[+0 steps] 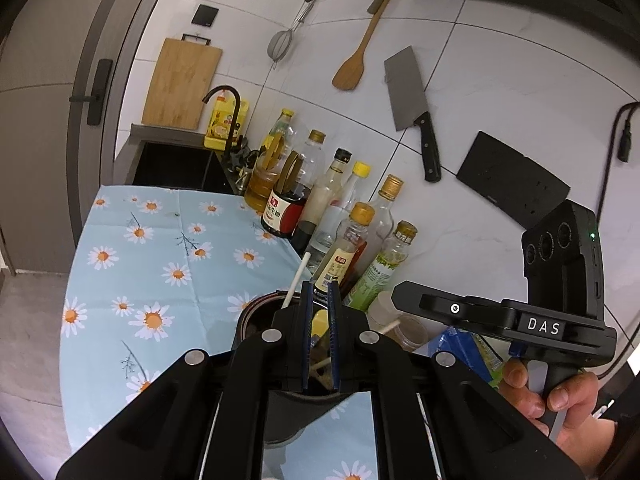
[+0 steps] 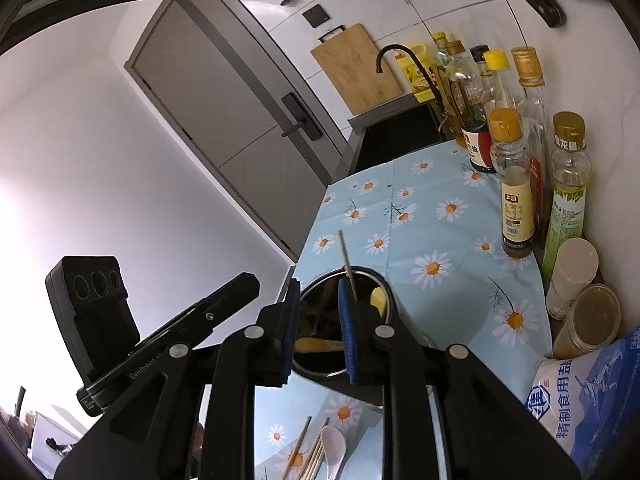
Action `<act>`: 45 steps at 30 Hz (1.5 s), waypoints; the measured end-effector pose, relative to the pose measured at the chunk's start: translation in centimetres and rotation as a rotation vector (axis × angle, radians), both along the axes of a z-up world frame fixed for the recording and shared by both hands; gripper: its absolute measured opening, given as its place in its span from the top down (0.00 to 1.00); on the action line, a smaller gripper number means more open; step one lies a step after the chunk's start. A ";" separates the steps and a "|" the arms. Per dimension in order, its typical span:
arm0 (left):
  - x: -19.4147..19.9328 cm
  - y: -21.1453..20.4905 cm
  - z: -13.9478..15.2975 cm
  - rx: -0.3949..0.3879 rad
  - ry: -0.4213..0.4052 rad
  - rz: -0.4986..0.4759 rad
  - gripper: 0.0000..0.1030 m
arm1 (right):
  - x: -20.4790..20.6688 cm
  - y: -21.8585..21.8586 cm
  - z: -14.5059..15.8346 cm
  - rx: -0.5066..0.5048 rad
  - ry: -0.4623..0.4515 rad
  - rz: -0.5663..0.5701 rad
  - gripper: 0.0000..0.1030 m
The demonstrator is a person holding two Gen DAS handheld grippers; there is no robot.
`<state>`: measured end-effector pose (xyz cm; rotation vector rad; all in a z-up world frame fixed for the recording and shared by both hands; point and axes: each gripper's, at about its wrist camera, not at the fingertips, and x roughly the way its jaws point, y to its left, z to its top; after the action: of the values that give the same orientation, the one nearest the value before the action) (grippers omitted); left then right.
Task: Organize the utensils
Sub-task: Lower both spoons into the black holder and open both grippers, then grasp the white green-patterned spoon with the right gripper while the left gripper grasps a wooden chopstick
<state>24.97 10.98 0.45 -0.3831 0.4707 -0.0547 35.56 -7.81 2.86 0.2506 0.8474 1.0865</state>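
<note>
Both our grippers hover over the dark utensil holder [image 2: 344, 320] standing on the daisy-print worktop [image 2: 440, 232], and the risks start there. The holder already carries a thin chopstick [image 2: 346, 258], a white stick [image 1: 296, 280] and a yellow-ended piece [image 2: 378, 298], all leaning loosely; a careless pull away could catch one and tip it out, or nudge the holder toward the crowded bottles [image 1: 352, 248] just beside it. More chopsticks [image 2: 308, 452] and a white spoon [image 2: 334, 446] lie on the worktop near us, under the right gripper, not yet gathered, and reaching low for them could sweep them off the edge. On our left gripper [image 1: 319, 292], the fingers are pressed nearly together, and we see nothing pinched between them; the holder's contents only show through the slit. On our right gripper [image 2: 320, 292], the fingers stand somewhat apart, the chopstick rising just beside the right pad [image 2: 347, 320], though we cannot tell whether it touches.
</note>
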 end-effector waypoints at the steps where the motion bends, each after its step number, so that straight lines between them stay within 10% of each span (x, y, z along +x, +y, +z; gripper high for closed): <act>1: -0.5 -0.1 0.2 0.001 -0.001 -0.001 0.93 | -0.3 -0.1 0.2 0.003 -0.003 0.006 0.79; 21: -7.5 -1.5 -0.2 0.024 0.062 0.051 0.82 | -5.9 -1.6 -1.0 -0.034 -0.033 0.136 0.72; 45: -12.0 -0.4 -10.1 -0.083 0.354 0.107 0.81 | -7.6 1.1 -12.9 -0.251 0.112 0.271 0.70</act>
<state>12.96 10.55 -9.64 -0.5024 0.7979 0.0995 27.91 -6.71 -10.08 -0.0154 1.1316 1.2106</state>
